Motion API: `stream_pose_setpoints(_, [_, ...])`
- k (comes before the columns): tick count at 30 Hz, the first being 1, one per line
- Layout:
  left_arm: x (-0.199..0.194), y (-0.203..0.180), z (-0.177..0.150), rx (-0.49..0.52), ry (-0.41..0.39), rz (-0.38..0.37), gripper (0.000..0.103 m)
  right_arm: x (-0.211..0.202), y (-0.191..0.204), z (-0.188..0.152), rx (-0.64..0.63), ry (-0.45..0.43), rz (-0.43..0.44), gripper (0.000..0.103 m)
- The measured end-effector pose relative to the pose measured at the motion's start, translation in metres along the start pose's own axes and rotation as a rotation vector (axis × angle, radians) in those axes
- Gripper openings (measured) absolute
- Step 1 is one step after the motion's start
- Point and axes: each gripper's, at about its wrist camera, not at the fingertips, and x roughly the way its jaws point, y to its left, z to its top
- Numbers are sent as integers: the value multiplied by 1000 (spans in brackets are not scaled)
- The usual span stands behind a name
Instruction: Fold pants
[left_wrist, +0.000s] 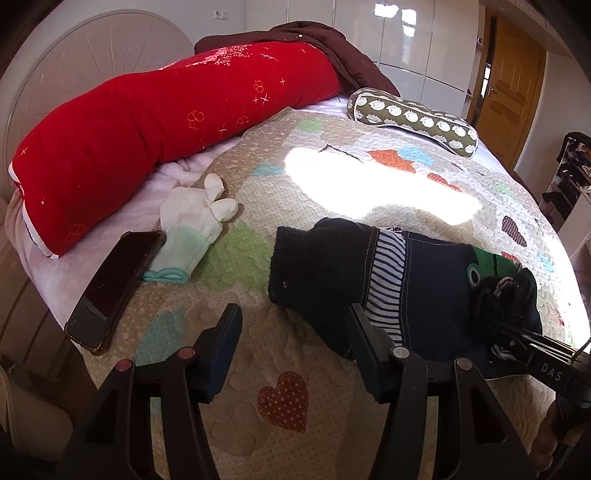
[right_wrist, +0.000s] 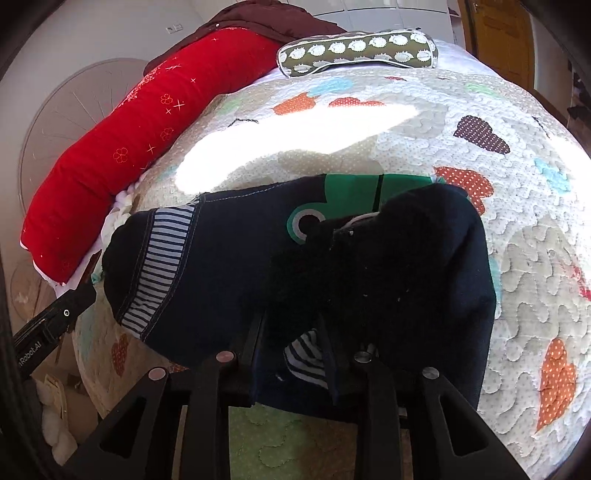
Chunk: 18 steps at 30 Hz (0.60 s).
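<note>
Pants (right_wrist: 221, 266) lie bunched across the quilt (right_wrist: 517, 295) on the bed, mid-fold: striped cuff band at 9 o'clock in the right wrist view, green frog patch at 12, and a dark fuzzy inner layer flipped over the middle.

Your right claw (right_wrist: 291, 354) is clamped on the near hem of the pants at 6 o'clock in its own view; navy cloth and a bit of striped lining are pinched between the jaws. In the left wrist view that claw shows at 4 o'clock, gripping the fabric bundle.

Your left claw (left_wrist: 291, 332) has its jaws apart, nothing between them. Its right finger sits just beside the striped band at the near edge of the pants; I can't tell if it touches.

Step in hand, as I read it: a fold across the pants, one end already gripped, the other not yet taken.

Next move calls for:
- bring the left claw onto the cuff edge near the striped band and close on it
- take all layers, not just the top one; the fuzzy lining looks prone to slipping
- lift both ends level so the cloth doesn't twist

Clear of the work at 9 o'clock in the left view: phone (left_wrist: 110, 288) and white glove (left_wrist: 192, 229). Red bolster (left_wrist: 147, 129) at 11.
</note>
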Motion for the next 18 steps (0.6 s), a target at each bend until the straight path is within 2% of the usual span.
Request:
stream_pose_setpoints(12, [-2, -8, -3, 20, 8, -16, 57, -21, 18, 3, -48, -33, -8, 33])
stream_pose_setpoints(18, [8, 7, -7, -46, 55, -49, 58, -22, 31, 9, -88, -26, -9, 37])
